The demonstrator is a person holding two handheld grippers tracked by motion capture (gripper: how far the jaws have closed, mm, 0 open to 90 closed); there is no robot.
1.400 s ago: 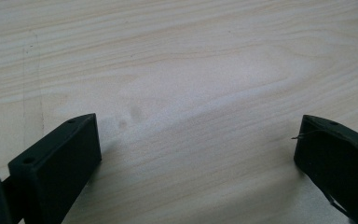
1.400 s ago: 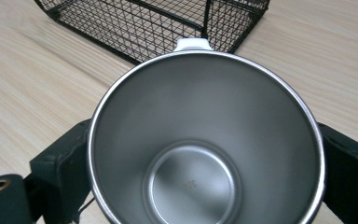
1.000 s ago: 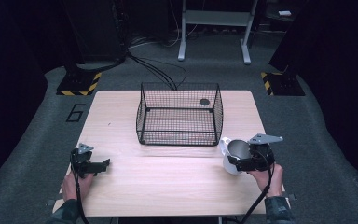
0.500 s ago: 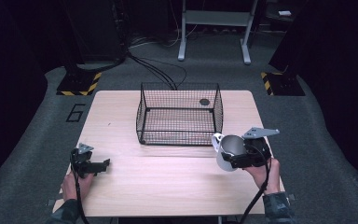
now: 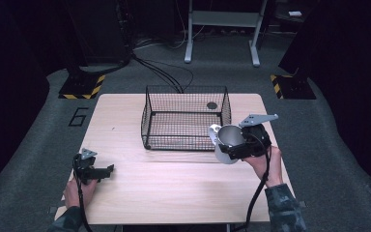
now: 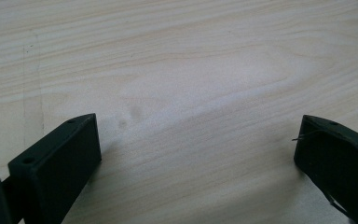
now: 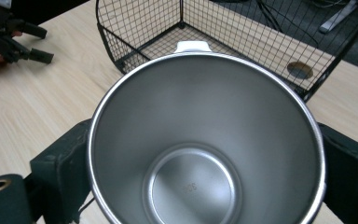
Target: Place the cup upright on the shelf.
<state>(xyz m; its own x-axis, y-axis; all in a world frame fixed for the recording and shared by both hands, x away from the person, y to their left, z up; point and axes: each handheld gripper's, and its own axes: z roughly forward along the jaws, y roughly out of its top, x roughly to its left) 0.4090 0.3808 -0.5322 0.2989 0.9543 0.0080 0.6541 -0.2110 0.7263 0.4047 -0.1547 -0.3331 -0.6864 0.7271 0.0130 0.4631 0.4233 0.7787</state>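
Observation:
A stainless steel cup (image 5: 228, 142) with a white handle is held off the table in my right gripper (image 5: 239, 145), at the near right corner of the black wire basket (image 5: 186, 118). In the right gripper view the jaws are shut on the cup's sides (image 7: 205, 154), and I look down into its empty inside, with the white handle (image 7: 193, 45) on the far rim. The basket (image 7: 242, 37) lies just beyond it. My left gripper (image 5: 101, 171) rests low at the table's near left, open, and its jaws (image 6: 196, 154) have only bare wood between them.
The light wood table (image 5: 174, 193) has a round hole (image 5: 212, 105) showing through the basket's far right. Black cables run on the grey floor (image 5: 169, 77) behind the table, near a metal stand (image 5: 222, 19). Yellow-black striped bases (image 5: 82, 87) sit at both far corners.
My right gripper has lifted the cup from the table and carried it left and up, toward the basket's near right corner. The left gripper has stayed still.

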